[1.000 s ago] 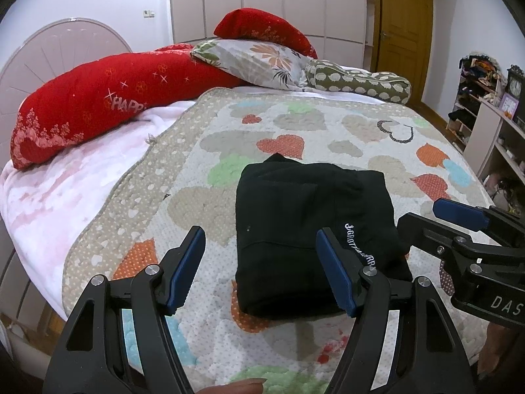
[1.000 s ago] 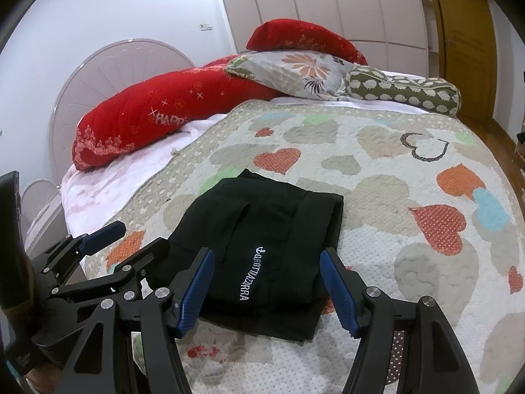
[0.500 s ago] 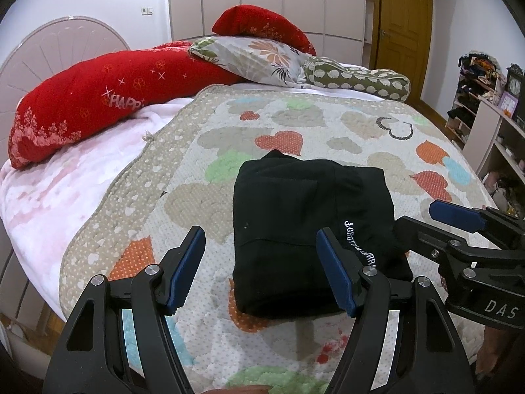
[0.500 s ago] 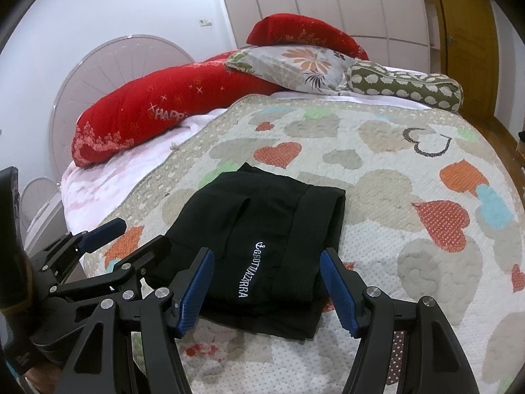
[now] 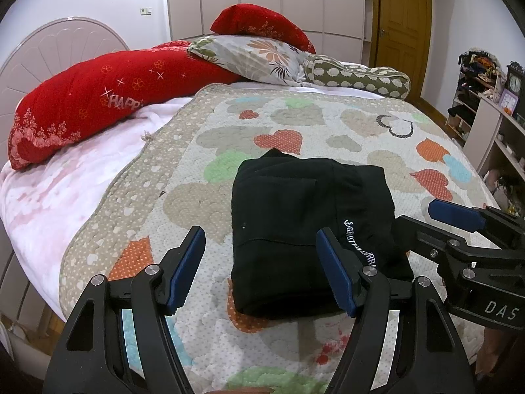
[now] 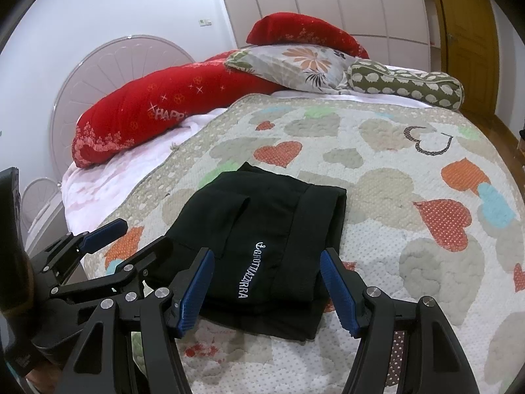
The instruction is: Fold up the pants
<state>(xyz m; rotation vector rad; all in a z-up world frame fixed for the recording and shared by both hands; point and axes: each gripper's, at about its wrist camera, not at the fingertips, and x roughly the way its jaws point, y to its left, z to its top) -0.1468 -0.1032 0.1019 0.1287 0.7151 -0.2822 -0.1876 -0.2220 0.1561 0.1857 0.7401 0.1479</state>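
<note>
Black pants [image 5: 295, 223] lie folded into a compact rectangle on the heart-patterned quilt [image 5: 295, 124], white lettering on top near their right side. They also show in the right wrist view [image 6: 262, 239]. My left gripper [image 5: 262, 266] is open and empty, held just short of the pants' near edge. My right gripper [image 6: 267, 285] is open and empty, near the pants' near right corner. Each gripper shows in the other's view, the right one [image 5: 459, 226] at the right and the left one [image 6: 108, 239] at the left.
Red pillows [image 5: 98, 98], a floral pillow [image 5: 262, 55] and a green bolster [image 5: 357, 77] lie at the head of the bed. A pink blanket [image 5: 49, 190] covers the left side. Shelves [image 5: 492, 124] stand at the right, a wooden door [image 5: 403, 26] behind.
Both grippers have drawn back slightly from the pants and lifted a little. The pants have not moved.
</note>
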